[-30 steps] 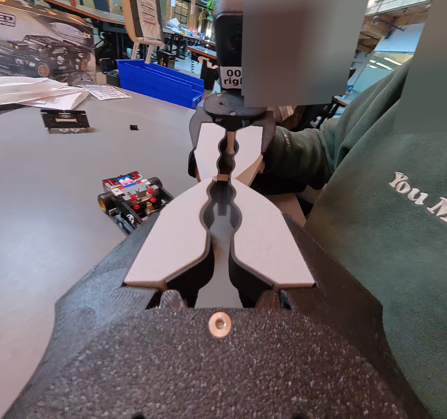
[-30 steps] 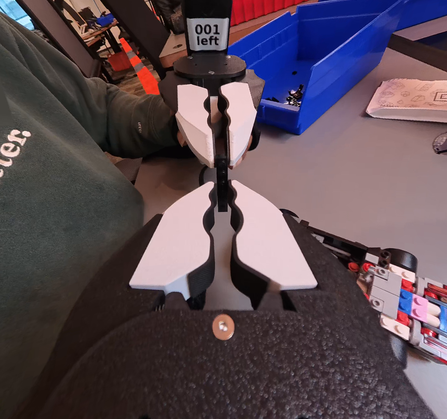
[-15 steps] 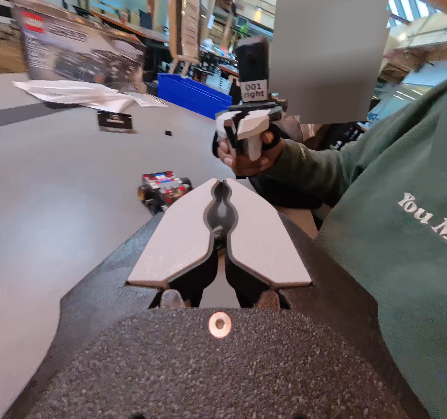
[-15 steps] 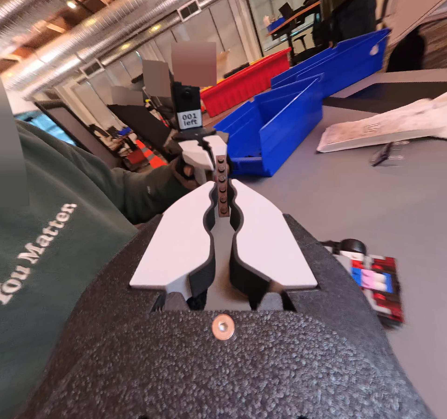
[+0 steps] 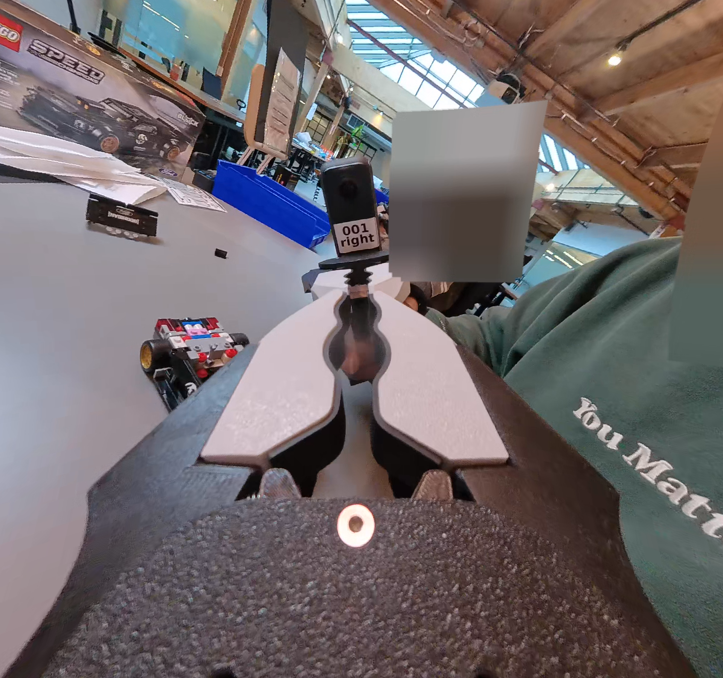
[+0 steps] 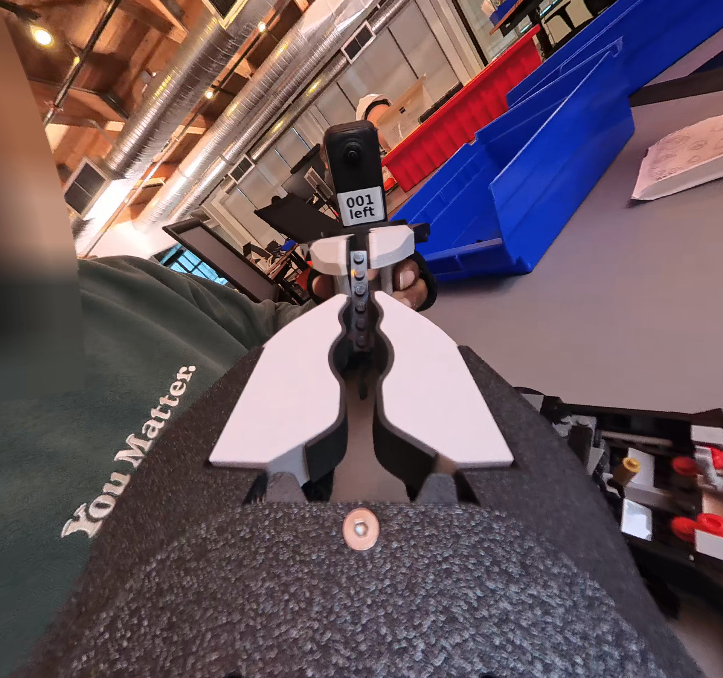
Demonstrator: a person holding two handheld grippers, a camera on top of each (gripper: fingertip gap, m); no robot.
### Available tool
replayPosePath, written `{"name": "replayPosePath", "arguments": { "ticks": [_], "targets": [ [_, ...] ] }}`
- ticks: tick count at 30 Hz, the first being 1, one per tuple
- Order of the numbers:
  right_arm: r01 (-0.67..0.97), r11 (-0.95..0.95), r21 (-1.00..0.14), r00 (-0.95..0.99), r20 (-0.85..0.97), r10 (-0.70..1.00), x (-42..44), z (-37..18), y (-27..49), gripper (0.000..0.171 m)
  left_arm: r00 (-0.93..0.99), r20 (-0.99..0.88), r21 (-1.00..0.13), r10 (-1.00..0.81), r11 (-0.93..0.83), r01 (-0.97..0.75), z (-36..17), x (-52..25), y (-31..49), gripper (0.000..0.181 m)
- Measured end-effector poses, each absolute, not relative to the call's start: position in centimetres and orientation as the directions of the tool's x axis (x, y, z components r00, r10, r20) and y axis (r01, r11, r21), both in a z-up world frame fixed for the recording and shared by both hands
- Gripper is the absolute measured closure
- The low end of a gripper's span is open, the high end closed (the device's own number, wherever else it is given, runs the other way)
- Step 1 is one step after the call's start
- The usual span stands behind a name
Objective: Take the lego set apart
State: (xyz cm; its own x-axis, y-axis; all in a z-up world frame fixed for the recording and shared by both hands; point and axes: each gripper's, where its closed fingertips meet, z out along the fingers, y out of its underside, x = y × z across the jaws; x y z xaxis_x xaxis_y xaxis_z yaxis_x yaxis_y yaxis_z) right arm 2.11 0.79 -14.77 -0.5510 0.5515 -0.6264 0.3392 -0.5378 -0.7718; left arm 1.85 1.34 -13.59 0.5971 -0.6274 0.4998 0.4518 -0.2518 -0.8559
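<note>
My right gripper [image 6: 359,299] is shut on a long narrow dark studded plate [image 6: 359,287] and holds it in the air, pointing forward. My left gripper [image 5: 358,297] faces it, and its fingertips are closed on the plate's far end [image 5: 358,292]. The right wrist view shows the left gripper [image 6: 358,256] with the plate's tip between its white fingers. The right gripper [image 5: 352,281] shows just behind my left tips. The partly stripped lego car [image 5: 187,350] stands on the grey table [image 5: 58,326]. It also shows at the lower right of the right wrist view [image 6: 645,483].
Blue bins [image 5: 266,201] [image 6: 547,197] and a red bin [image 6: 461,111] stand at the table's far side. The set's box [image 5: 98,103], white paper bags [image 5: 70,166], a black printed piece [image 5: 121,215], a tiny black part [image 5: 221,253] and a printed sheet [image 6: 680,162] lie around. A person's green sleeve [image 5: 547,326] is close by. My left and right fingertips are right by each other. From either gripper's tips it is about 35 cm to the black printed piece [image 5: 121,215].
Half a second ago my left gripper had let go of the plate, shut on air and pulled away. It has now come back and closed on the plate's end again. The right gripper kept hold throughout.
</note>
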Motion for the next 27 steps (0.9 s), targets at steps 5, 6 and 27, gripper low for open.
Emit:
{"name": "replayPosePath", "arguments": {
  "ticks": [5, 6, 27],
  "targets": [
    [0.324, -0.409, -0.853, -0.562, -0.522, 0.642, 2.2, -15.4, 0.0, 0.163, 0.623, 0.448, -0.89, -0.642, -0.254, 0.379, -13.9, 2.3, 0.9, 0.173],
    [0.324, -0.376, -0.868, -0.563, -0.496, 0.661, 2.3, -15.5, 0.1, 0.163, 0.636, 0.426, -0.903, -0.643, -0.251, 0.349, -14.1, 2.4, 0.8, 0.173],
    [0.315, -0.068, -0.947, -0.653, -0.268, 0.709, 3.8, -16.8, -1.6, 0.163, 0.629, 0.297, -0.947, -0.719, -0.304, 0.101, -16.1, 4.8, -0.7, 0.173]
  ]
}}
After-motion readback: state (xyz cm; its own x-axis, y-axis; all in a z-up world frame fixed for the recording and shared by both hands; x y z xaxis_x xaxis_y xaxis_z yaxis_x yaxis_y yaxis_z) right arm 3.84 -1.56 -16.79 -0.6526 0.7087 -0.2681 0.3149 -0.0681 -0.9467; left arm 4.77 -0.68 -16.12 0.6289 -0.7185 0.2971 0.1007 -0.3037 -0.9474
